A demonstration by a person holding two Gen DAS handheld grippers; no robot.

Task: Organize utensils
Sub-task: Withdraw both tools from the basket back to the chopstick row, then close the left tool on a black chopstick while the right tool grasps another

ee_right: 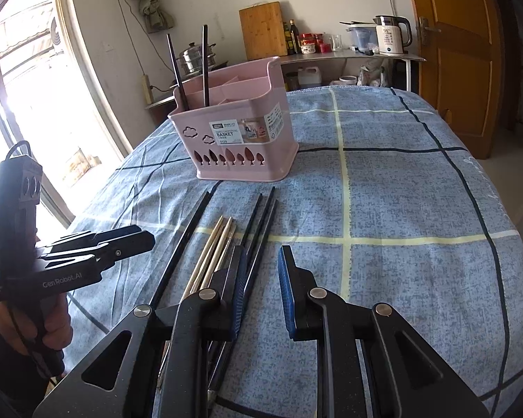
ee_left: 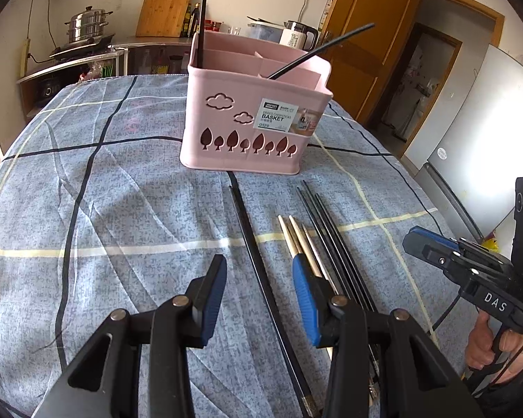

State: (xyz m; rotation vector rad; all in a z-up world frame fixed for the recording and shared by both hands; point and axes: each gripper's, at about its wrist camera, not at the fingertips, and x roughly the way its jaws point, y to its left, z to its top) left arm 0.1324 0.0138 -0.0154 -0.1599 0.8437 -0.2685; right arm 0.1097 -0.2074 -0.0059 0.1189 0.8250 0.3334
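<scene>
Pink plastic basket [ee_left: 251, 118] with tree cut-outs holds two black chopsticks [ee_left: 202, 17], while a single black chopstick [ee_left: 261, 278] lies on the checked cloth [ee_left: 104, 209] between the left gripper's [ee_left: 259, 299] parted, empty jaws. From the right wrist, slim pale chopsticks [ee_right: 212, 247] and black chopsticks [ee_right: 261, 219] lie bunched before the basket [ee_right: 240, 139], and the right gripper [ee_right: 261, 292] hangs beside them, parted and empty.

Pink basket [ee_left: 251, 122] with tree and cloud cut-outs and a white label; two black chopsticks [ee_left: 202, 17] standing in it. Blue-grey mottled tablecloth [ee_left: 122, 209] crossed by black and pale yellow lines in a large check. Black chopsticks [ee_left: 334, 244] and pale, cream-coloured chopsticks [ee_left: 303, 240] lying on it. Black left gripper [ee_left: 259, 299] with blue pads; black right gripper [ee_right: 261, 289], pads likewise blue. Brown wooden door [ee_right: 453, 69]; bamboo-brown cutting board [ee_right: 263, 31].
</scene>
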